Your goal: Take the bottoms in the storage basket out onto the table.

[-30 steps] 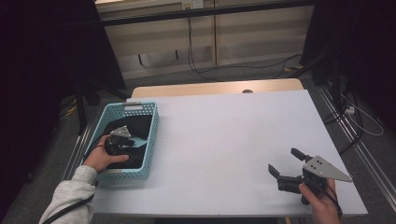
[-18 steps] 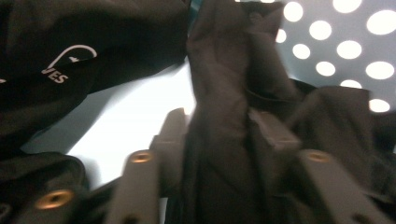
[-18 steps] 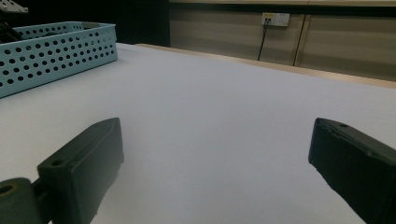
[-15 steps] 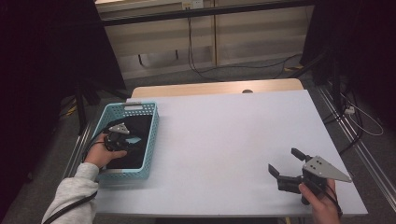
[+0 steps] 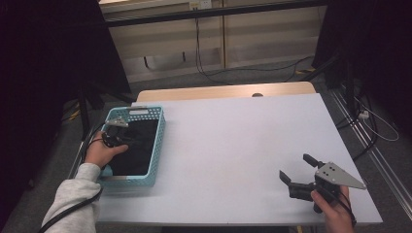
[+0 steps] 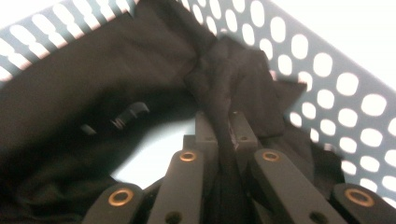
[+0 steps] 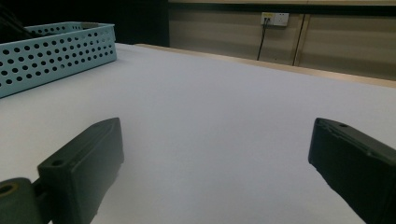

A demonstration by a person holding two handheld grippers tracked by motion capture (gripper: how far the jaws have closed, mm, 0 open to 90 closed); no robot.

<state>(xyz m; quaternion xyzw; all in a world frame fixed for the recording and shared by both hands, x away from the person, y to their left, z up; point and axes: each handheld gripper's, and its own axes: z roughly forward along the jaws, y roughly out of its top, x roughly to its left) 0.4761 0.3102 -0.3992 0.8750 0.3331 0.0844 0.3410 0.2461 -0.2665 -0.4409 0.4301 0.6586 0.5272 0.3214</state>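
Observation:
A light blue perforated basket (image 5: 158, 145) stands at the table's left edge with a black cloth (image 5: 138, 145) inside it. My left gripper (image 5: 124, 137) reaches into the basket. In the left gripper view its jaws have just closed, and the left gripper (image 6: 223, 122) is shut on a gathered fold of the black cloth (image 6: 224, 79), lifted a little off the basket floor beside the basket wall (image 6: 327, 84). My right gripper (image 5: 295, 166) rests low at the table's near right, open with nothing between its fingers. The right gripper (image 7: 215, 140) faces the bare tabletop.
The white table (image 5: 243, 136) stretches between the basket and my right hand. The basket (image 7: 56, 51) lies far off to the left in the right gripper view. A wooden strip borders the table's far edge, with cables on the floor behind.
My left gripper has closed on the black cloth and risen slightly, shifting toward the basket's far end. The right gripper has not moved.

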